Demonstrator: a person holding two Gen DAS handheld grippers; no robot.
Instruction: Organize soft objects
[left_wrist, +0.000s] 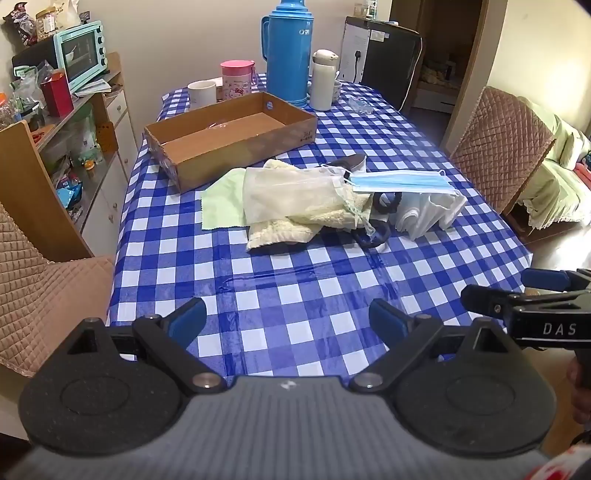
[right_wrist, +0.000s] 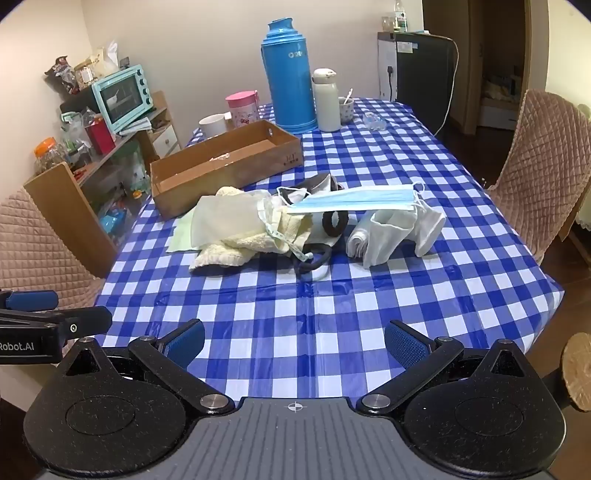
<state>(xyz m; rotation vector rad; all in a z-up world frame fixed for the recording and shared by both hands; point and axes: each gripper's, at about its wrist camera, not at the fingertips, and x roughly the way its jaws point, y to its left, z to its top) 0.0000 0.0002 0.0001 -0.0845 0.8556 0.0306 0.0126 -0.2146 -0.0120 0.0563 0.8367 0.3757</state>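
Note:
A heap of soft things lies mid-table: a pale green cloth (left_wrist: 221, 203), a cream mesh bag (left_wrist: 291, 192) over a yellow towel (left_wrist: 280, 232), a blue face mask (left_wrist: 402, 182), white folded cloths (left_wrist: 428, 214) and dark hair ties (left_wrist: 373, 234). Behind it stands a cardboard box (left_wrist: 229, 147), almost bare inside. My left gripper (left_wrist: 286, 323) hovers open over the near tablecloth, nothing between its fingers. My right gripper (right_wrist: 293, 341) is open too, well short of the mask (right_wrist: 354, 199), towel (right_wrist: 243, 243) and box (right_wrist: 225, 166).
A blue thermos (left_wrist: 286, 51), a white flask (left_wrist: 323, 79), a pink jug (left_wrist: 236, 79) and a white mug (left_wrist: 201, 94) stand at the table's far end. Quilted chairs (left_wrist: 498, 147) flank the table. A cluttered shelf with a teal oven (left_wrist: 79, 55) lines the left.

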